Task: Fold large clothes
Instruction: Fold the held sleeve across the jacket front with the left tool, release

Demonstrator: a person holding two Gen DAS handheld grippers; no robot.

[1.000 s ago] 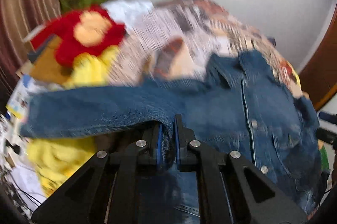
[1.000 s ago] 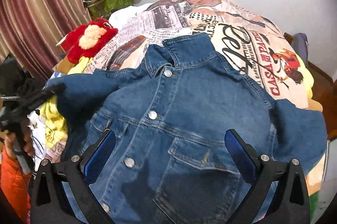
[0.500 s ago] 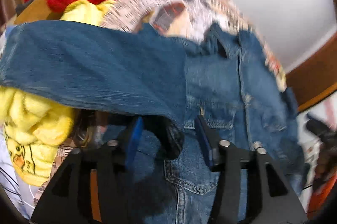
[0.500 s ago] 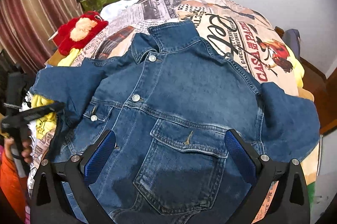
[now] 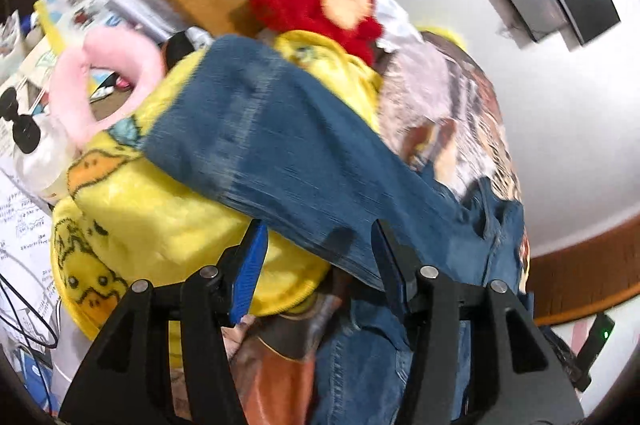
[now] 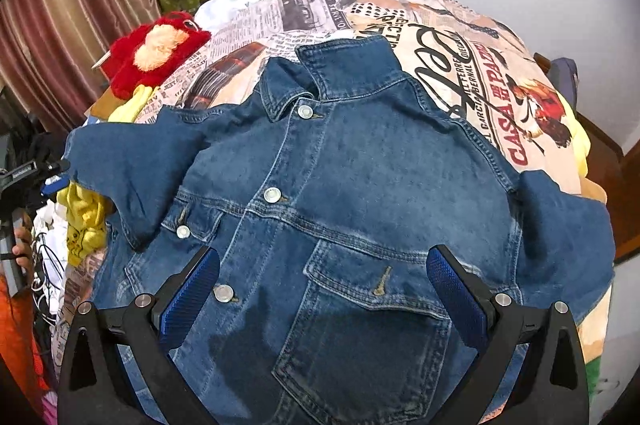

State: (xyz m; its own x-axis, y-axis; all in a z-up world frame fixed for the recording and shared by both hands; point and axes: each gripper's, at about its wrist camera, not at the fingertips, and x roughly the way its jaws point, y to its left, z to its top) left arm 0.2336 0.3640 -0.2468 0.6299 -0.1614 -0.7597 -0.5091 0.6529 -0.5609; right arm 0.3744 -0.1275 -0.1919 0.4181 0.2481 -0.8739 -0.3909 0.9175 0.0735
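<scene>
- Left gripper [image 5: 318, 257] spread wide, nothing held; blue-padded fingers [image 5: 249, 265] either side of a blue denim sleeve [image 5: 280, 145] draped over a yellow duck-print fleece blanket [image 5: 132, 225].
- Right gripper [image 6: 320, 289] also wide open and empty, poised above the blue denim jacket [image 6: 340, 185].
- Beneath: a bed under a newspaper-print cover [image 6: 460, 37], white wall behind, striped curtain [image 6: 68, 5] at left, red plush toy [image 6: 154, 51] beside the jacket.
- A second ago, left jaws clamped on the sleeve edge; now released.
- Jacket front-up on the bed, buttoned, collar far, sleeves spread sideways.
</scene>
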